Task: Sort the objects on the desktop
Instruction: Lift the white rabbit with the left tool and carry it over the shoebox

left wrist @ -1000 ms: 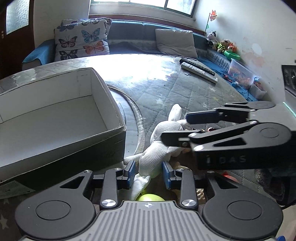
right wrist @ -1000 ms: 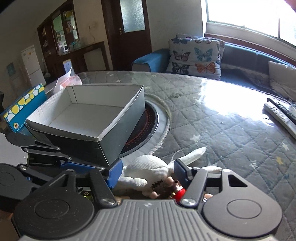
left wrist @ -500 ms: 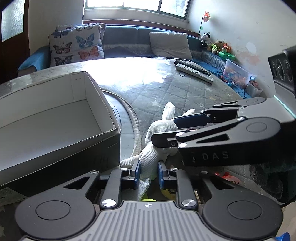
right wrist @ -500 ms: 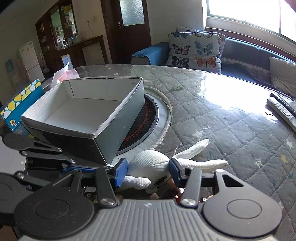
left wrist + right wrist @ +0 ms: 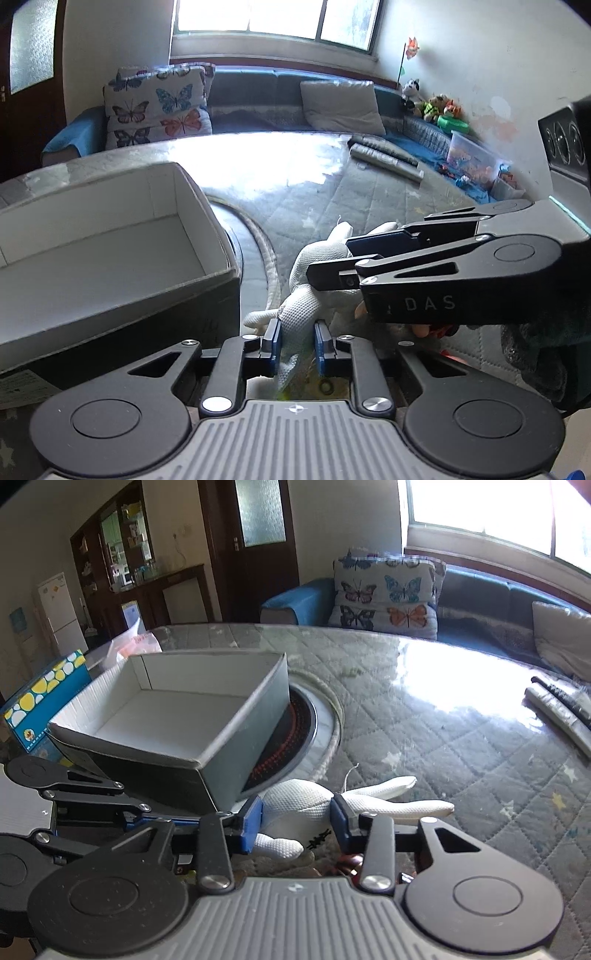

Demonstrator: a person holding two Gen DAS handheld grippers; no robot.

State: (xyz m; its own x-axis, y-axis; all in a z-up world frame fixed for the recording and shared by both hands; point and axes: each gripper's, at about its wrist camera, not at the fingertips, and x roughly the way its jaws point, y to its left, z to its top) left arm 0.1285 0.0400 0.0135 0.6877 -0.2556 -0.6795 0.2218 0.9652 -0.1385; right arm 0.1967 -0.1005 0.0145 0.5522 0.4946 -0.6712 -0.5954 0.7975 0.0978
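Your left gripper (image 5: 297,341) is closed on the lower body of a white plush rabbit (image 5: 310,291); its blue-padded fingers (image 5: 274,341) press the knitted fabric from both sides. Your right gripper (image 5: 297,818) is clamped on the rabbit's head, its fingers (image 5: 252,821) squeezing either side. The jaws of both have just been closing, with the toy between them.

The rabbit lies on the table (image 5: 424,709), a round surface with a grey quilted, star-printed cover under glass. Its two long ears stretch out to the right in the right wrist view. It sits just beside the near corner of an open cardboard box (image 5: 177,716), white inside with dark outer walls. The box partly covers a round dark hob (image 5: 295,723) set into the table's centre.

Across the table lie two remote controls (image 5: 386,158). Beyond stands a blue sofa with butterfly cushions (image 5: 159,107). A small reddish object under the right gripper is too hidden to identify.
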